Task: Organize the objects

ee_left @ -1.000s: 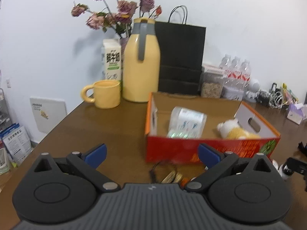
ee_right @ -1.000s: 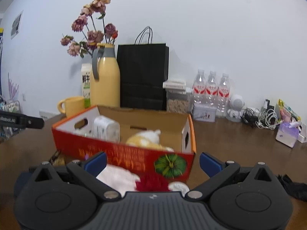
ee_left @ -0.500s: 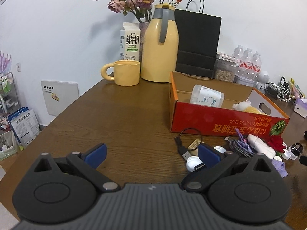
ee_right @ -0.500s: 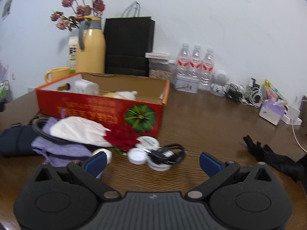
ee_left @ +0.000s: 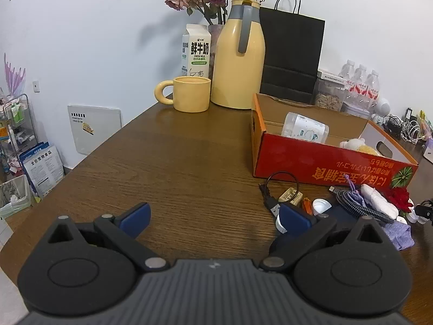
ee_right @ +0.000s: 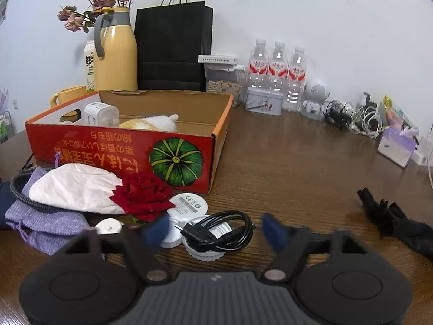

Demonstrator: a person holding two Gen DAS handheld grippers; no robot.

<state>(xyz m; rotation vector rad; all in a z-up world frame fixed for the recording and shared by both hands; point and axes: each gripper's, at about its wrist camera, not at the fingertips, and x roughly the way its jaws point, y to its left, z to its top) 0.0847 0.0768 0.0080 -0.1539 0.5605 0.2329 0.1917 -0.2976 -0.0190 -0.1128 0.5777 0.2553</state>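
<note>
Right gripper [ee_right: 215, 228] lowered to the coiled black cable [ee_right: 220, 230]; jaws just been closing around it, pads not yet touching. Pickup for the cardboard box [ee_right: 130, 146] judged imminent. Left gripper [ee_left: 213, 216] wide, empty.

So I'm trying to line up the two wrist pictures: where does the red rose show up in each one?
Left wrist: the red rose lies far right, at the red box's near corner below the pumpkin print, partly behind the white pouch.
Right wrist: the rose lies left of centre, in front of the box, overlapping the white pouch, just beyond the gripper.
Shared landmark: the green pumpkin print on the red box.
</note>
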